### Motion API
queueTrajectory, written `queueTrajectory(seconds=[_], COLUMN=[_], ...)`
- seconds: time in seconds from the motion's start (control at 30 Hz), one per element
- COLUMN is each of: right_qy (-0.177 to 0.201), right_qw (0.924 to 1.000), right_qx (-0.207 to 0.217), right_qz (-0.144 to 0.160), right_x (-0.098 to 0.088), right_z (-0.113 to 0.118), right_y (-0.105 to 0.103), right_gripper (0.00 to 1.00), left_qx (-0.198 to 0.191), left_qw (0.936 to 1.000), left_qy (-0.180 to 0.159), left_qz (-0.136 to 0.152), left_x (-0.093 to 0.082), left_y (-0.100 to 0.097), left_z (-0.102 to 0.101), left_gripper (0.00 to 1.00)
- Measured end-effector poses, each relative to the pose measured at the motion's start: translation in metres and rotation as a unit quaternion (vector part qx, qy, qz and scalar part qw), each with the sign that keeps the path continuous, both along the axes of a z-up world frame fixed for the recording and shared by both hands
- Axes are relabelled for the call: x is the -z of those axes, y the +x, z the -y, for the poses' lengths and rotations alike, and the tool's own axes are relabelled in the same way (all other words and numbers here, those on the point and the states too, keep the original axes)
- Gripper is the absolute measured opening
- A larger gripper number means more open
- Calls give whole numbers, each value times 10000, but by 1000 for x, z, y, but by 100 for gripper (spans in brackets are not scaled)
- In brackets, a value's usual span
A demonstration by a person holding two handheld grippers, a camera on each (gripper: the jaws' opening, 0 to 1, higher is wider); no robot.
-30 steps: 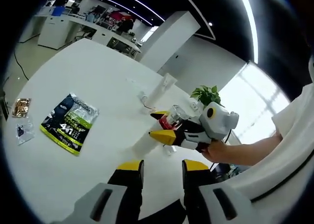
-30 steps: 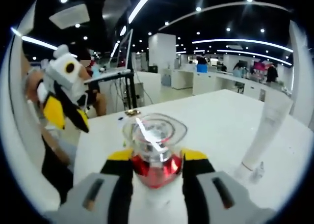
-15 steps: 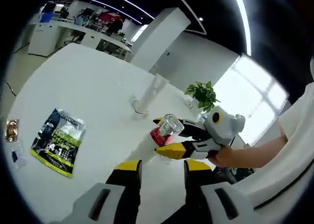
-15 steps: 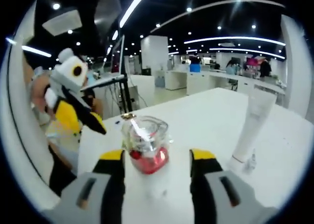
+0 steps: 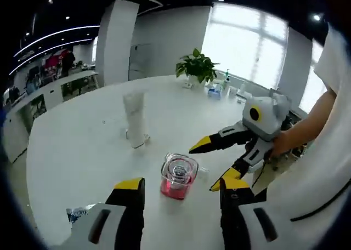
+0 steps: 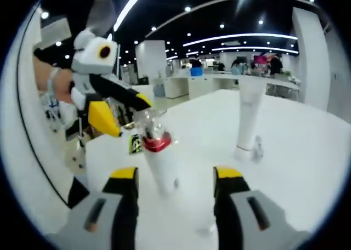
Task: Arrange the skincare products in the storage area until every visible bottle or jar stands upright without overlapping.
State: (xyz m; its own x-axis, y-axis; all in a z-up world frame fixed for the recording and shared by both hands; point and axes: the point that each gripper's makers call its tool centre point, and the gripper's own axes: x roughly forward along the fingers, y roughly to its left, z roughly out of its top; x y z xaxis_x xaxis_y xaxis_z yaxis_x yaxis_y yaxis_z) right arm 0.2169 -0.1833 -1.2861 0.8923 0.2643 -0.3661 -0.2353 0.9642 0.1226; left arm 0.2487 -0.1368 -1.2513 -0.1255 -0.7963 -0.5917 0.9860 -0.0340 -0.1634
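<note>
White counter (image 5: 71, 146) in a big open office. My right gripper (image 5: 216, 165) is spread wide just beside the red-capped bottle (image 5: 178, 179), which stands upright near the white tube (image 5: 135, 118). Left gripper (image 5: 181, 189) is wide too, holding nothing.

Red-collared clear-capped bottle (image 5: 178, 176) upright on table; white tube (image 5: 134, 118) upright, apart.
</note>
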Motion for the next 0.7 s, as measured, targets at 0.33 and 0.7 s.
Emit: queueTrajectory(seconds=[0.33,0.7], right_qy=[118,149], right_qw=[9986,9956], right_qx=[523,923], right_qz=[8,-87], right_x=[-1,3], right_z=[15,30], right_y=[-21,-40], right_gripper=[53,52], left_qx=[875,1271], left_qw=[9854,9762], left_qy=[1159,1415], left_qz=[886,1040], left_x=[21,21], left_y=[2,5], left_z=[8,16], left_gripper=[40,29])
